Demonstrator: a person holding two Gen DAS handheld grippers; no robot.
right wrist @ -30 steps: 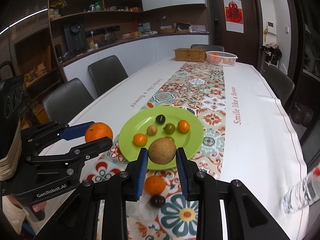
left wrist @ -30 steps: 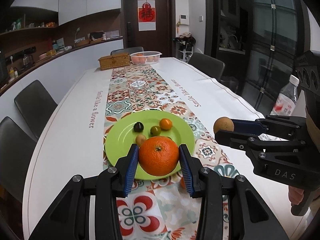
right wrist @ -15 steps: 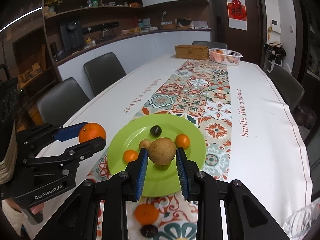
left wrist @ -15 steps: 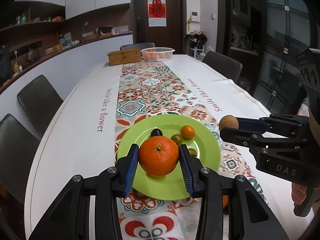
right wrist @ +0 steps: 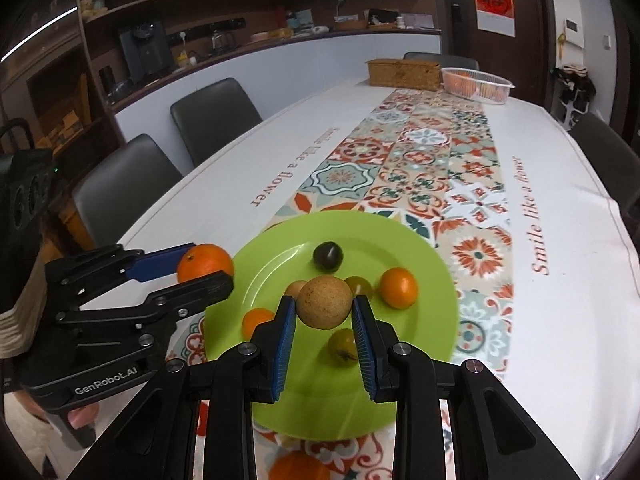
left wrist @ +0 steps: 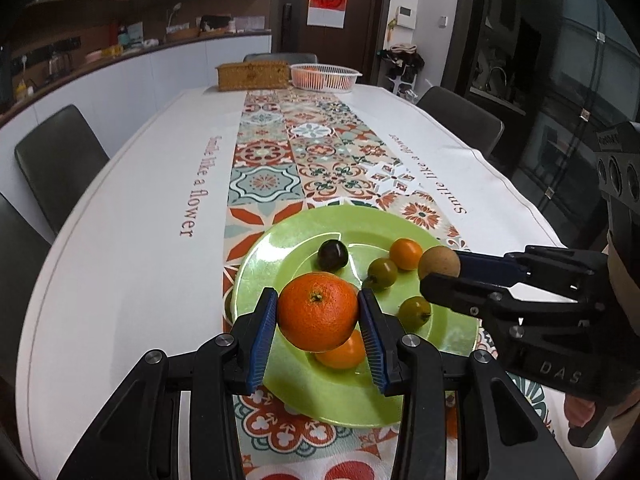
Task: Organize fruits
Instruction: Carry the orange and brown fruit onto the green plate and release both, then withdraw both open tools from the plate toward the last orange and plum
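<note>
A green plate (left wrist: 288,236) (right wrist: 424,312) lies on the patterned runner and holds several small fruits: a dark plum (left wrist: 332,255) (right wrist: 327,256), small oranges (left wrist: 406,254) (right wrist: 398,288) and green ones (left wrist: 382,273). My left gripper (left wrist: 318,312) is shut on a large orange (left wrist: 318,310), held above the plate's near left part; it also shows in the right wrist view (right wrist: 205,262). My right gripper (right wrist: 324,308) is shut on a round brown fruit (right wrist: 324,307) (left wrist: 439,263), held above the plate's right side.
A wicker box (left wrist: 253,75) and a white basket of fruit (left wrist: 324,77) stand at the table's far end. Dark chairs (left wrist: 60,168) (right wrist: 216,120) line both sides. An orange (right wrist: 298,466) lies on the runner in front of the plate.
Both grippers have moved forward over the plate with their fruits still held. The plate now lies closer beneath them.
</note>
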